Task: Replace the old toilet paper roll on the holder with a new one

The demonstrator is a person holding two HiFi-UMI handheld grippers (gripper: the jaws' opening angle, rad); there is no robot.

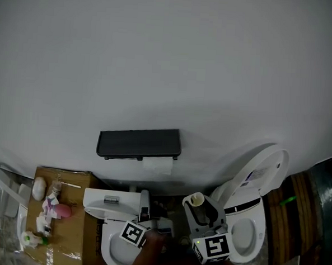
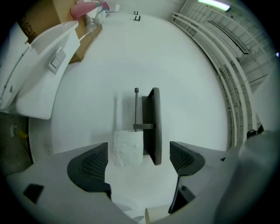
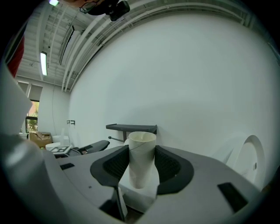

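Note:
A black wall holder (image 1: 138, 143) with a flat lid carries a bit of white toilet paper (image 1: 157, 165) below its right end. In the left gripper view the holder (image 2: 152, 124) appears turned on its side, its thin rod bearing the paper (image 2: 128, 148). My left gripper (image 2: 138, 162) is open and empty, pointing at that paper from a short distance; in the head view the left gripper (image 1: 150, 212) is below the holder. My right gripper (image 3: 142, 164) is shut on an empty cardboard tube (image 3: 142, 159), held upright. The right gripper (image 1: 203, 211) with the tube (image 1: 196, 200) is right of the left one.
A white toilet (image 1: 256, 218) with its lid raised stands at the right below the wall. Another white toilet's tank (image 1: 108, 201) is at the lower left. A cardboard box (image 1: 69, 241) beside it holds a pink bottle (image 1: 63, 211) and small items. The holder (image 3: 131, 127) shows ahead in the right gripper view.

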